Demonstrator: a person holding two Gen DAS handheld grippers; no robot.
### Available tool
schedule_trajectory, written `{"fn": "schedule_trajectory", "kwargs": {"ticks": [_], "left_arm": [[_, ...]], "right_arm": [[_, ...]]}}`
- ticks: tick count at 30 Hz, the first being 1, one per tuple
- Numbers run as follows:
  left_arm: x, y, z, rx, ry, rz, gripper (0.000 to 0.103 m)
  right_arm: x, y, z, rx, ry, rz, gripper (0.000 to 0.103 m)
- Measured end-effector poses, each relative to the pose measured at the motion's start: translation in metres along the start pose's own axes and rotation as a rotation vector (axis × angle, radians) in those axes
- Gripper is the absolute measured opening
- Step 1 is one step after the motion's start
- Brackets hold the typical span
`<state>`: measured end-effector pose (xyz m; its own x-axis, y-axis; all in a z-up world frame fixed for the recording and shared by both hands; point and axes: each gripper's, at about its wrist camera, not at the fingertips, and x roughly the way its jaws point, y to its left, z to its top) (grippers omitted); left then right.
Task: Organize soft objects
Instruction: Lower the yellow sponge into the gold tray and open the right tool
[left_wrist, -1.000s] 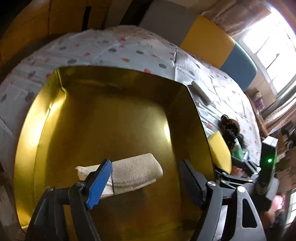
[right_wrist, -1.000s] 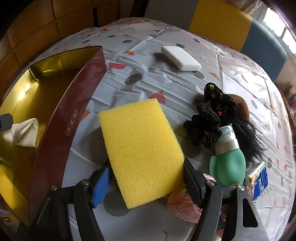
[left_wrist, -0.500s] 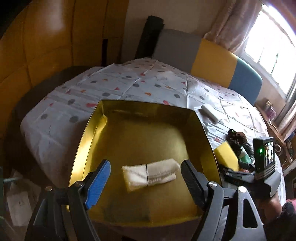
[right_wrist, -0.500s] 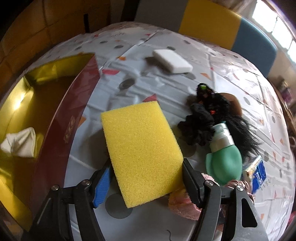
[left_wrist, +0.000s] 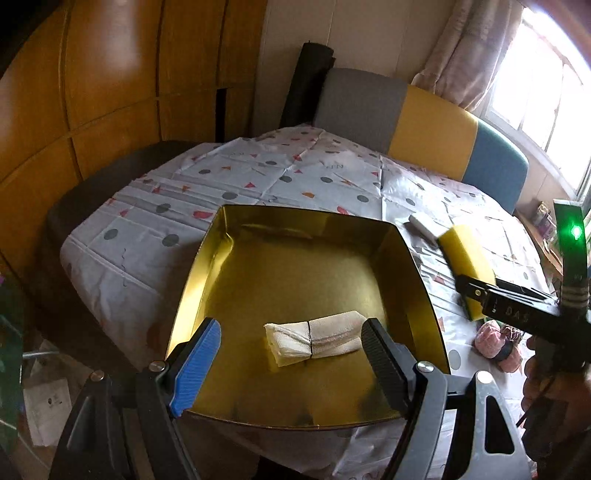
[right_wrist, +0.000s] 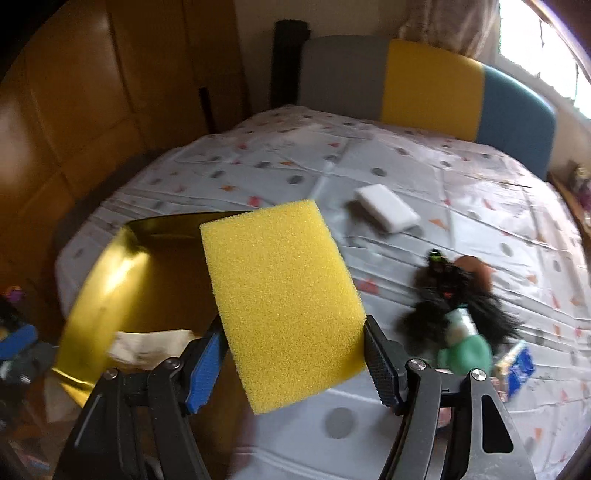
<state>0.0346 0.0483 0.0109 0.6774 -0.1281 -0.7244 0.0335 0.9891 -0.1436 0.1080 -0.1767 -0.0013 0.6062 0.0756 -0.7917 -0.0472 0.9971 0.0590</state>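
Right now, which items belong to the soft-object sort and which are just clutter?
Job:
yellow sponge, held by right gripper
folded cloth in gold box
white sponge
black scrunchie

Lying about:
green bottle
blue packet

Your left gripper (left_wrist: 290, 349) hung open above the gold tray (left_wrist: 295, 254), where the folded cloth (left_wrist: 314, 343) lay.

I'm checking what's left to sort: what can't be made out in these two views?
- Pink soft item: left wrist view, half hidden behind the right gripper.
- Black fuzzy heap and green bottle: right wrist view, motion-blurred.
- Folded cloth: partly hidden by the yellow sponge.
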Motion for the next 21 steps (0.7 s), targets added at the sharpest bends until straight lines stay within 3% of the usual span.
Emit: {"fn": "schedule_trajectory", "kwargs": {"ticks": [7, 15, 21], "left_arm": [[-0.007, 0.008, 0.0, -0.01, -0.012, -0.004, 0.08], [-0.005, 0.014, -0.006, -0.019, 0.002, 0.003, 0.08], [-0.006, 0.014, -0.009, -0.016, 0.004, 0.005, 0.08]], "right_arm": [[0.008, 0.037, -0.003, -0.039, 0.021, 0.05, 0.071], [0.014, 0.055, -0.017, -0.068, 0.054, 0.073, 0.071], [0.034, 0.061, -0.005, -0.062, 0.092, 0.072, 0.071]]}}
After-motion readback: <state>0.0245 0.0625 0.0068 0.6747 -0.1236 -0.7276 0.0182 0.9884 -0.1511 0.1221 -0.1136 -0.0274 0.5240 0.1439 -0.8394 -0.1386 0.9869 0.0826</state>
